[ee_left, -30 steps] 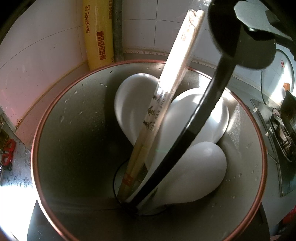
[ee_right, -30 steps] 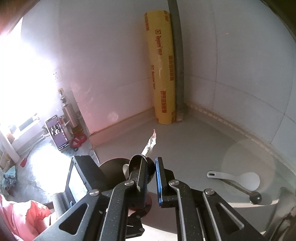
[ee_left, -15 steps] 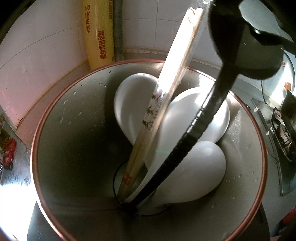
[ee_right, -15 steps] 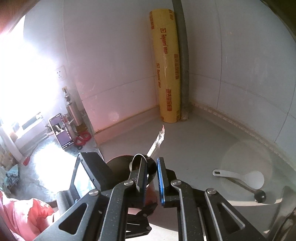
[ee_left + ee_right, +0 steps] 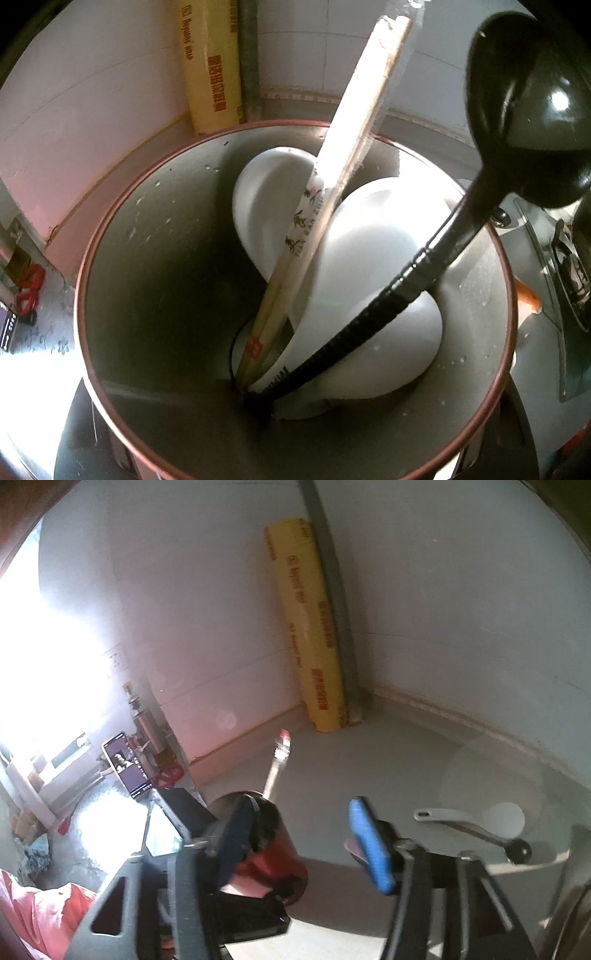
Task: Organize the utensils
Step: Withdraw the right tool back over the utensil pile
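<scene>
The left wrist view looks straight down into a red-rimmed utensil holder [image 5: 122, 332]. Inside stand wrapped wooden chopsticks [image 5: 332, 170], white spoons [image 5: 373, 280] and a black ladle [image 5: 524, 122] leaning right. The left gripper's fingers are hidden below the holder, which fills the view. In the right wrist view my right gripper [image 5: 303, 843] is open and empty, just above the red holder [image 5: 273, 860], with the chopsticks [image 5: 279, 764] sticking up. A white spoon [image 5: 480, 814] and a black-knobbed utensil [image 5: 513, 847] lie on the counter to the right.
A yellow cling-wrap roll [image 5: 310, 627] stands in the tiled wall corner beside a grey pipe [image 5: 332, 590]. A phone [image 5: 127, 764] is propped at the left. A stove [image 5: 569, 266] sits to the holder's right.
My right gripper opened and let go of the black ladle, which now stands free in the holder, leaning right. The gripper has pulled back a little.
</scene>
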Available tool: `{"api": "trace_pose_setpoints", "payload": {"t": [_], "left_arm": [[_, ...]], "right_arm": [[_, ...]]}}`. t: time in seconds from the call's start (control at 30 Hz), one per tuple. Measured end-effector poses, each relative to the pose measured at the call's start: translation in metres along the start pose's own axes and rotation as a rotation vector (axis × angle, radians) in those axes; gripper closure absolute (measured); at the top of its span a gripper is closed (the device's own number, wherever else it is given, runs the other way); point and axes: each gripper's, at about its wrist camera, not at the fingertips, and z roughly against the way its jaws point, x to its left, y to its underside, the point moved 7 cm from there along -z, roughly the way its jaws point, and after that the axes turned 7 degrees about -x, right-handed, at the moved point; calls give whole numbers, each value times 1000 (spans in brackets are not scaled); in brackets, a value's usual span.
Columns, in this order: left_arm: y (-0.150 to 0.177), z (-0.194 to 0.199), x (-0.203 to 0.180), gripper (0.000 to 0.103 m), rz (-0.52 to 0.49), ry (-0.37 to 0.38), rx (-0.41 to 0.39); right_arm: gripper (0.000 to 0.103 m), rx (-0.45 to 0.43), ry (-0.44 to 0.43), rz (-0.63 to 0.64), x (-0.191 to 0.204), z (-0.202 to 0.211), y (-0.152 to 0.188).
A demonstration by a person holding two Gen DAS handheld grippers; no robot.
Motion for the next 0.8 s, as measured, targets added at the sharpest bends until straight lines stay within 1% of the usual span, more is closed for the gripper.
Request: {"api": "trace_pose_setpoints", "payload": {"t": [0.07, 0.1, 0.13, 0.17, 0.33, 0.6, 0.67, 0.8], "left_arm": [[0, 0, 0, 13, 12, -9, 6], [1, 1, -1, 13, 17, -20, 9], [1, 1, 0, 13, 20, -29, 10], [1, 3, -2, 13, 22, -36, 9], [3, 6, -3, 13, 68, -66, 17], [5, 7, -4, 13, 134, -114, 47], [-6, -3, 4, 13, 145, -120, 52], [-8, -7, 6, 13, 148, -133, 57]], "right_arm": [[21, 7, 10, -27, -12, 4, 6], [15, 12, 19, -39, -18, 5, 10], [4, 17, 30, -52, -24, 7, 14], [0, 20, 37, -61, -29, 9, 17], [0, 45, 79, -129, -65, 16, 37], [0, -15, 117, -194, -108, 38, 53], [0, -25, 125, -202, -117, 42, 57], [0, -3, 139, -224, -132, 48, 70]]}}
